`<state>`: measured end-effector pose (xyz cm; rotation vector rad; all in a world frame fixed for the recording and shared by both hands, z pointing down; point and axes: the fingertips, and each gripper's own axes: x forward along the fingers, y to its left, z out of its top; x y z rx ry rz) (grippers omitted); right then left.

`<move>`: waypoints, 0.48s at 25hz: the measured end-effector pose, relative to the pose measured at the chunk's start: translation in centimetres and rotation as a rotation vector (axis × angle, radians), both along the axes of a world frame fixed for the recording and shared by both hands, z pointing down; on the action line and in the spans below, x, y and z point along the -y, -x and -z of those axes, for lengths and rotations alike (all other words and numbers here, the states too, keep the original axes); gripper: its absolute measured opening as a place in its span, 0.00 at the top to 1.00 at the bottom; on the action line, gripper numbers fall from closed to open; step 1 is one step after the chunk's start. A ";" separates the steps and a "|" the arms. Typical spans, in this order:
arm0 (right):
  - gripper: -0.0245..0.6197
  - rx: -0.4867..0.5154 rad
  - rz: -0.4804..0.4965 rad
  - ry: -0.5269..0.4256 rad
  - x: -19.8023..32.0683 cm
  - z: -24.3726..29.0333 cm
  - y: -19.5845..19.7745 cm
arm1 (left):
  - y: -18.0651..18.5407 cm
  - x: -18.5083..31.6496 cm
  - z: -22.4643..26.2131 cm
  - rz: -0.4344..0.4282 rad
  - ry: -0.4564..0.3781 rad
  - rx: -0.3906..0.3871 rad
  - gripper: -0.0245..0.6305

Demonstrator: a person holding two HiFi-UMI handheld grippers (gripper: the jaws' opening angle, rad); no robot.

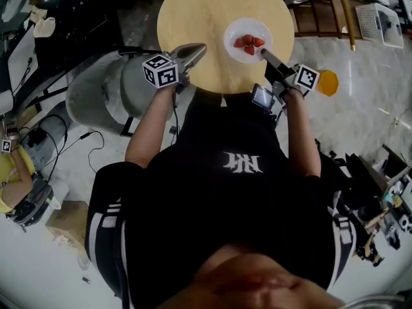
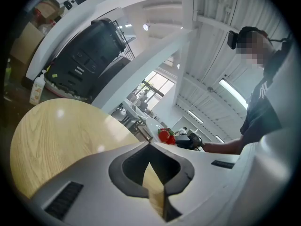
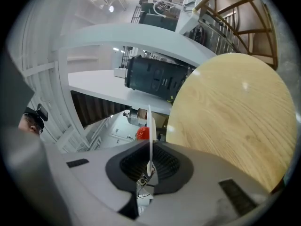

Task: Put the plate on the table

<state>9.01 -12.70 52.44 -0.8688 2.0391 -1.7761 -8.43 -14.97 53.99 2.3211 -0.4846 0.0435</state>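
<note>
Right claw (image 1: 265,53) clamped on near-right rim of white plate (image 1: 248,26); plate carries strawberries (image 1: 248,42) and sits over right part of round wooden table (image 1: 193,18), near its right edge; contact with top not resolvable. Left claw (image 1: 199,49) closed on nothing, tips over near-left table edge, well apart from plate. Open wood left and far of plate. Grey drum (image 1: 96,98) just left of table; wooden rack (image 1: 318,15) and orange disc (image 1: 327,82) to right
</note>
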 end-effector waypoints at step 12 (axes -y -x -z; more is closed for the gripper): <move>0.94 0.023 0.088 0.019 2.4 -0.6 0.1 | -1.2 1.4 0.3 0.070 0.014 0.009 0.96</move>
